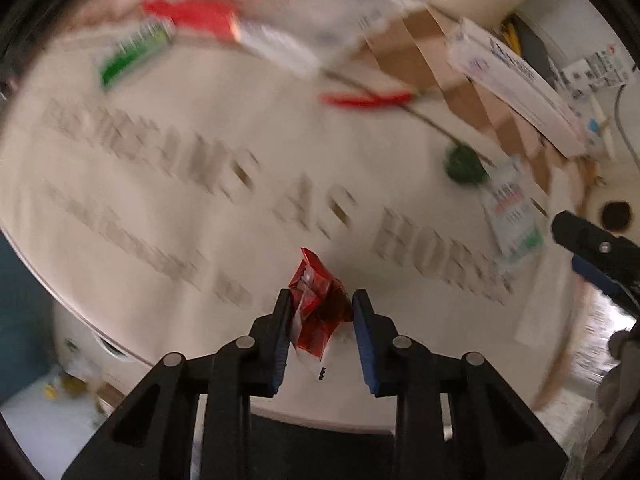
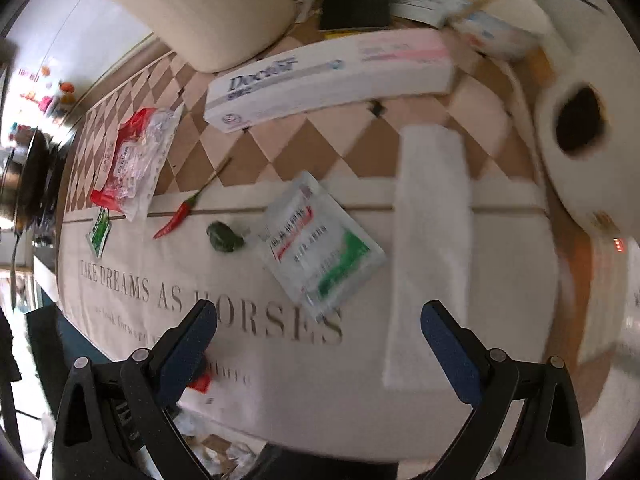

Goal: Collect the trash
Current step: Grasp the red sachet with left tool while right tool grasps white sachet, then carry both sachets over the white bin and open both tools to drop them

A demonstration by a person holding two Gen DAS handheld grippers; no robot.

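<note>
A crumpled red wrapper (image 1: 316, 304) sits between the blue pads of my left gripper (image 1: 321, 300), which points straight down at the printed cream tablecloth (image 1: 160, 200) and is shut on it. In the right wrist view my right gripper (image 2: 319, 309) stands wide open with nothing between its fingers, hovering over the lower edge of a clear packet with green and red print (image 2: 324, 248). The same right gripper (image 1: 572, 244) shows at the right edge of the left wrist view. A bit of the red wrapper (image 2: 200, 382) peeks out beside its left finger.
On the cloth lie a red chili (image 2: 174, 220), a dark green scrap (image 2: 224, 236), a red-and-clear plastic bag (image 2: 132, 160), a small green packet (image 2: 98, 232) and a white paper strip (image 2: 432, 240). Behind are a long white box (image 2: 328, 80) and a paper roll (image 2: 580, 128).
</note>
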